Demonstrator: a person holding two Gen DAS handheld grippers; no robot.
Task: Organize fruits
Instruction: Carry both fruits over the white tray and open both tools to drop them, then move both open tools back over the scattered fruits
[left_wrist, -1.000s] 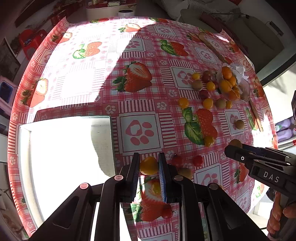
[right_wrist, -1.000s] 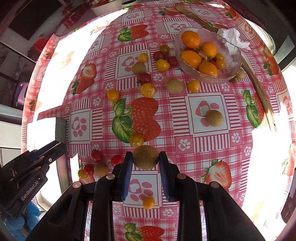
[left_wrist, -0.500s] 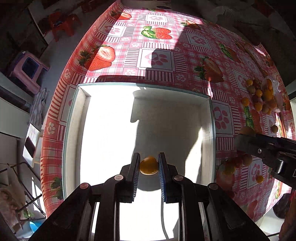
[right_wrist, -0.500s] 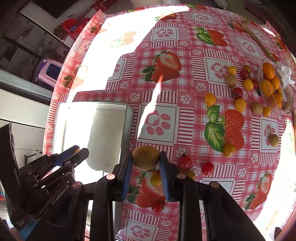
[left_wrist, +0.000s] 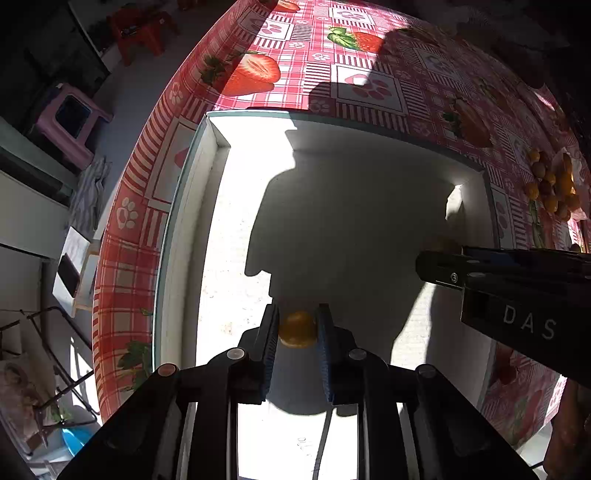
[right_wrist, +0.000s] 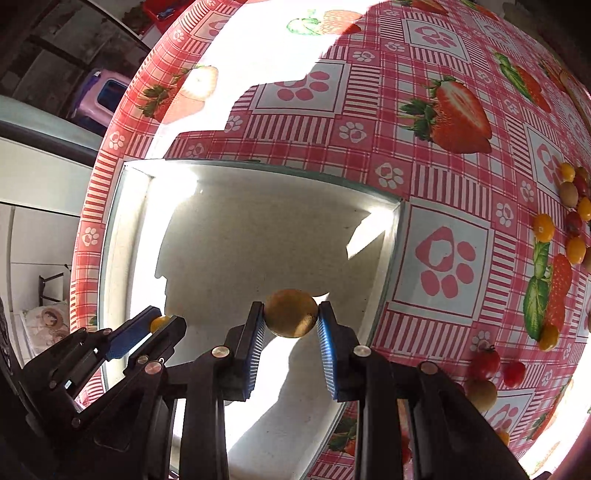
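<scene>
My left gripper is shut on a small orange fruit and holds it over the white tray. My right gripper is shut on a brown-green kiwi over the same tray, near its right side. The right gripper also shows in the left wrist view with the kiwi at its tip. The left gripper shows in the right wrist view with the orange fruit. The tray floor is bare, half in shadow.
Loose fruits lie on the strawberry tablecloth: yellow and red ones at far right, red tomatoes near the tray's right corner. A clear bowl of oranges sits far right. The table edge and a purple stool are left.
Both grippers carried their fruits left from the tablecloth to above the white tray. The right gripper, over the tray's edge half a second ago, is now over its floor.
</scene>
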